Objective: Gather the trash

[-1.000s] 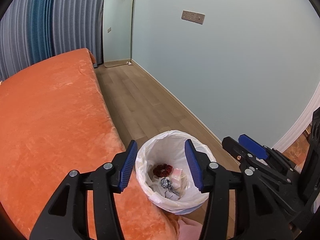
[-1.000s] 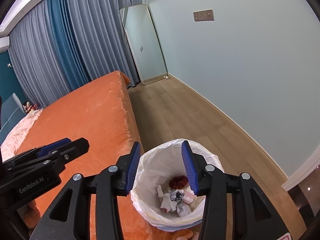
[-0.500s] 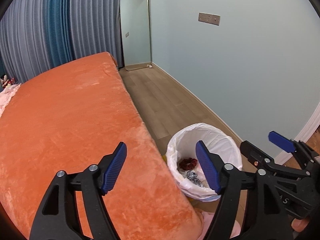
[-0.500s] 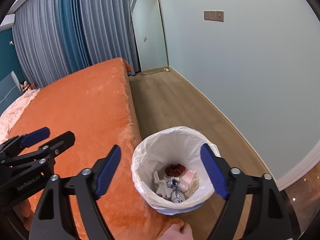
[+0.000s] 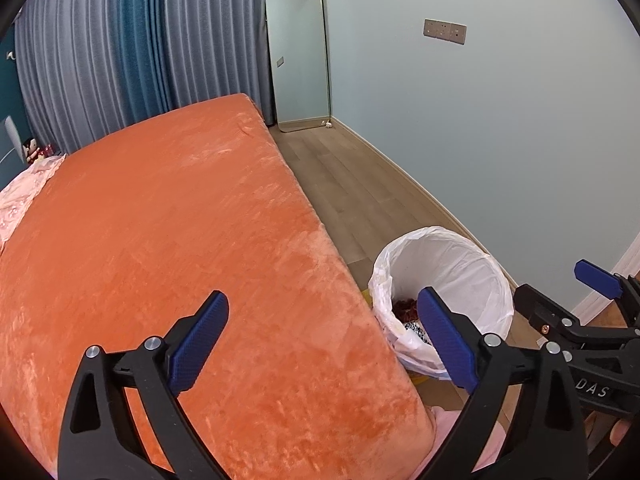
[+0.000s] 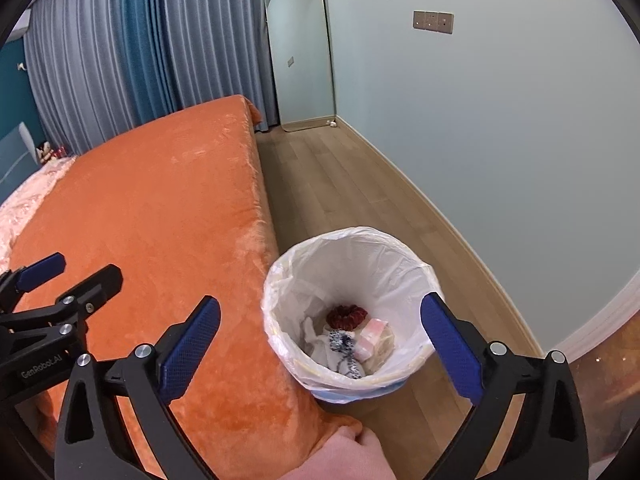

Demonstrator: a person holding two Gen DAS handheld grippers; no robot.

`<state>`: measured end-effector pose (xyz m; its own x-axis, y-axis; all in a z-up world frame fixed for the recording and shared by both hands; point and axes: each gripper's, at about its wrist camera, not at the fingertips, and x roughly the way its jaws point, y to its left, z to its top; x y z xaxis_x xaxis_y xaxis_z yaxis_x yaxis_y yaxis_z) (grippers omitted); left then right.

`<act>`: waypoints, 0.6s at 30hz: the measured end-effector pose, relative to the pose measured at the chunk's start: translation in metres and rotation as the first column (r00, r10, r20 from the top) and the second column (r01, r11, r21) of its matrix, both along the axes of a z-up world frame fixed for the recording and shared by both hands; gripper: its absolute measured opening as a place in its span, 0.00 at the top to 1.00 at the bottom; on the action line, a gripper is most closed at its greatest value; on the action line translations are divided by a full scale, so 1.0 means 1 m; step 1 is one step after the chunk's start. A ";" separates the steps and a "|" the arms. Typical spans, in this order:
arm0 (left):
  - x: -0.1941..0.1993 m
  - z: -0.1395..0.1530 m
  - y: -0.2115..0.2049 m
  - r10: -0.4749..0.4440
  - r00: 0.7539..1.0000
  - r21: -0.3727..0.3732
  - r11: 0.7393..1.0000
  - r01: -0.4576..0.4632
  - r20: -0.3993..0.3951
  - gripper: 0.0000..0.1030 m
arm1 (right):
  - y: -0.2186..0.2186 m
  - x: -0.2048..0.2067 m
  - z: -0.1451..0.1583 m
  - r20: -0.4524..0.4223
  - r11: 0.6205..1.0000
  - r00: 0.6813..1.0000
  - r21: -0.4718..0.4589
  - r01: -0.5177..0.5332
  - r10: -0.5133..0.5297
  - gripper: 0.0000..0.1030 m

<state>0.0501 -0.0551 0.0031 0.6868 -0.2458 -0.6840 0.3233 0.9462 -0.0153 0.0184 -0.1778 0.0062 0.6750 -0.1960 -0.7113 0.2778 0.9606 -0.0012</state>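
Holding both grippers (image 5: 324,344) (image 6: 320,340) spread and empty above bed (image 5: 160,240) and bin (image 6: 348,248), likely done dropping trash (image 6: 352,336).

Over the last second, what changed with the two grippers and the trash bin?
Both grippers opened wide and drew back from above the bin: the left gripper swung over the orange bed, and the right gripper now sits off its near rim. Neither holds anything. The bin and its trash stayed put.

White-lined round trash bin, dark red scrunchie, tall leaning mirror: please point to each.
White-lined round trash bin (image 6: 404,248): right wrist view, far rim.
Dark red scrunchie (image 6: 346,315): right wrist view, its middle.
Tall leaning mirror (image 5: 298,56): left wrist view, glass.
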 end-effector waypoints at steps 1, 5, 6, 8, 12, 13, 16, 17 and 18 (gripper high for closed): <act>0.000 -0.001 0.000 0.003 1.000 -0.001 1.000 -0.003 -0.005 0.12 | 0.001 -0.001 0.000 -0.001 1.000 1.000 -0.010 0.005 -0.005 0.07; -0.003 -0.007 0.001 0.009 1.000 0.003 1.000 -0.009 -0.020 0.11 | 0.001 -0.006 -0.003 -0.009 1.000 1.000 -0.013 0.018 -0.018 0.07; -0.003 -0.008 0.000 0.010 1.000 0.007 1.000 -0.010 -0.021 0.11 | 0.001 -0.007 -0.004 -0.011 1.000 1.000 -0.011 0.020 -0.020 0.07; -0.005 -0.009 -0.001 0.007 1.000 0.011 1.000 -0.007 -0.023 0.11 | 0.002 -0.009 -0.007 -0.022 1.000 1.000 -0.013 0.022 -0.022 0.07; -0.011 -0.012 -0.005 0.001 1.000 0.021 1.000 0.000 -0.019 0.11 | 0.004 -0.013 -0.012 -0.031 1.000 0.999 -0.011 0.023 -0.023 0.07; -0.011 -0.012 -0.005 0.002 1.000 0.024 1.000 -0.001 -0.019 0.11 | 0.005 -0.014 -0.013 -0.033 1.000 0.999 -0.014 0.022 -0.022 0.07; -0.013 -0.015 -0.007 0.018 1.000 0.032 0.999 -0.017 -0.023 0.11 | 0.005 -0.017 -0.016 -0.037 1.000 0.999 -0.012 0.028 -0.028 0.07; -0.013 -0.016 -0.007 0.019 0.999 0.031 0.999 -0.018 -0.028 0.11 | 0.005 -0.017 -0.016 -0.038 1.000 0.999 -0.011 0.030 -0.030 0.07; -0.013 -0.017 -0.007 0.021 0.999 0.031 0.999 -0.020 -0.033 0.11 | 0.005 -0.018 -0.016 -0.040 0.999 0.999 -0.014 0.031 -0.032 0.07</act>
